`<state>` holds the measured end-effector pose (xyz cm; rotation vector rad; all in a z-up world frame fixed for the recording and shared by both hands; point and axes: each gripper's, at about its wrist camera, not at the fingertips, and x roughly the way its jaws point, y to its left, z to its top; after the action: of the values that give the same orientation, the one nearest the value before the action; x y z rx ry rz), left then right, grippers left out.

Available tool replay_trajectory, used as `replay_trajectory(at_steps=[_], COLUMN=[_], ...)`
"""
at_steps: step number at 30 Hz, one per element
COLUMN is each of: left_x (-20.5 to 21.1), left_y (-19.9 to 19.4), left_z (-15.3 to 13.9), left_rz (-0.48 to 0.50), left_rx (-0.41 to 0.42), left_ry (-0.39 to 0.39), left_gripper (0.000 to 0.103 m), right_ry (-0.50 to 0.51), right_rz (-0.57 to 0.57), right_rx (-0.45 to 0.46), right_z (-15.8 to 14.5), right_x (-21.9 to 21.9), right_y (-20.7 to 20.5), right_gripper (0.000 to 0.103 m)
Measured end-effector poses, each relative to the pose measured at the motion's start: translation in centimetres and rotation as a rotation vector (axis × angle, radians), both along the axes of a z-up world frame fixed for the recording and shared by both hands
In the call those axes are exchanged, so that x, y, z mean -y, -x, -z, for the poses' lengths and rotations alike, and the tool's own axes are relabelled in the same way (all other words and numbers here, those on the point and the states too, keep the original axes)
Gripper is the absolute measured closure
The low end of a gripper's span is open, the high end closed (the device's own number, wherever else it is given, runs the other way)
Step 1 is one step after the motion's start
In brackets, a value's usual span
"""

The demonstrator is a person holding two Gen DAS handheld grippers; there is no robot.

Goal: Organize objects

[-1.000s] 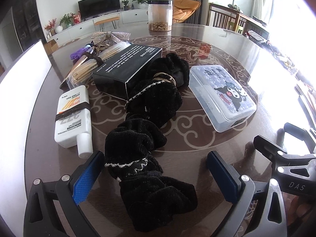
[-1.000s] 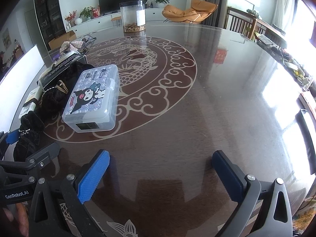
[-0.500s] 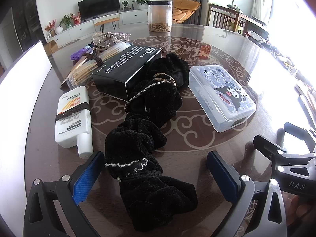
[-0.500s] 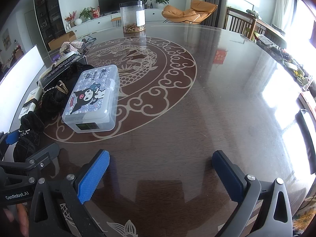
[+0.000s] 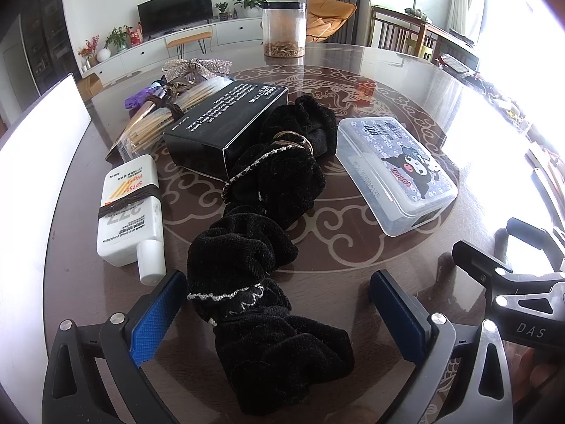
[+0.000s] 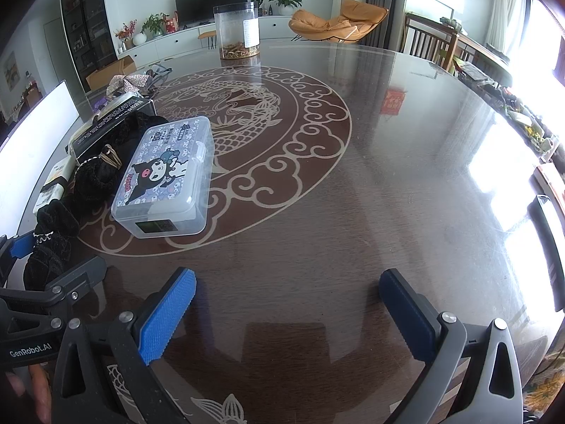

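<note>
Several black velvet scrunchies [image 5: 268, 247] lie in a row down the round table, the nearest one between the fingers of my open left gripper [image 5: 279, 304], untouched. A clear plastic box with a cartoon lid [image 5: 392, 169] [image 6: 166, 176] sits right of them. A black carton [image 5: 226, 127] lies behind, a white sunscreen bottle [image 5: 130, 208] wrapped in a dark hair tie on the left, and a bag of wooden sticks [image 5: 166, 116] beyond it. My right gripper [image 6: 286, 311] hovers open over bare table, right of the plastic box.
A tall clear jar [image 5: 284, 28] [image 6: 237, 31] stands at the far side of the glass-topped table [image 6: 353, 194]. A glittery bow [image 5: 196, 67] and purple item [image 5: 139, 99] lie at back left. A white panel [image 5: 39, 123] borders the left edge. Chairs stand beyond.
</note>
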<state>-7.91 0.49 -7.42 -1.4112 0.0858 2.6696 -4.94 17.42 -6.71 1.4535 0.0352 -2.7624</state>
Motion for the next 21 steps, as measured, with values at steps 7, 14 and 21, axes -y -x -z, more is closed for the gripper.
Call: replay_trajectory(at_steps=[7,14,21], left_x=[-0.01,-0.11,-0.13], left_y=[0.01,0.04,0.05], left_z=[0.03,-0.05,-0.04], left_rz=[0.000,0.002,0.002], left_rx=[-0.001,-0.001,-0.002], left_ry=[0.000,-0.002,-0.002], left_gripper=[0.000,0.000,0.000], right_ry=[0.000,0.000,-0.001], right_rz=[0.000,-0.001,-0.001], right_rx=[0.000,0.000,-0.001], right_z=[0.01,0.02,0.01], right_x=[0.01,0.02,0.00], right_y=[-0.01,0.00,-0.01], right_gripper=[0.000,0.000,0.000])
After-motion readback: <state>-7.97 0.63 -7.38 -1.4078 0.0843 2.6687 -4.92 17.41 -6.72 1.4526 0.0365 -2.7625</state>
